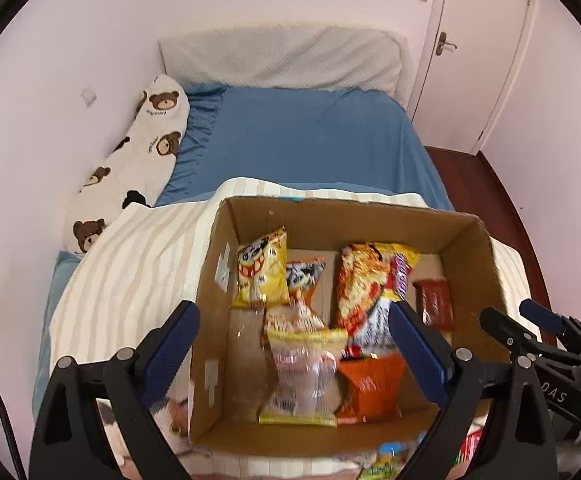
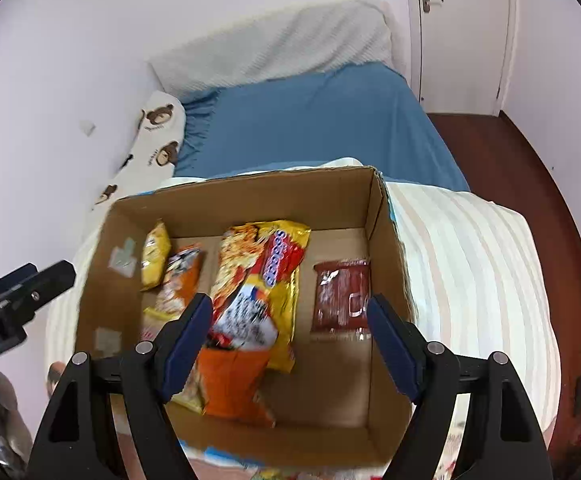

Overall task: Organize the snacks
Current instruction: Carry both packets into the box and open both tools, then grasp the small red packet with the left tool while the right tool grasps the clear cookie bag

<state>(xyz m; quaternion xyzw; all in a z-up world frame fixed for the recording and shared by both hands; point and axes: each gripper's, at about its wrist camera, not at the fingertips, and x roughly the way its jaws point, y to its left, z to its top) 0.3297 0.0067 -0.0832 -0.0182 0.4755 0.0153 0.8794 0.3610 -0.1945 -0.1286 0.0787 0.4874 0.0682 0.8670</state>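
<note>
A cardboard box [image 1: 470,264] is sitting on the striped blanket [image 1: 130,272] at the foot of the bed [image 1: 310,140], and the snacks are lying inside it in rough columns, apparently so like goes with like. In the left view, yellow packs [image 1: 260,268] are filling the 10 o'clock corner, a clear pack [image 1: 302,376] and an orange bag [image 1: 370,388] are lying towards 6 o'clock, a long noodle pack [image 1: 366,280] is running up the centre, and a red bar [image 1: 434,300] is resting at 2 o'clock. The left hand-held gripper [image 1: 294,344] is hovering spread wide and empty above the box. The right hand-held gripper [image 2: 290,340] is likewise gaping and holding nothing. More packets [image 1: 390,460] are waiting outside at 6 o'clock, probably next.
</note>
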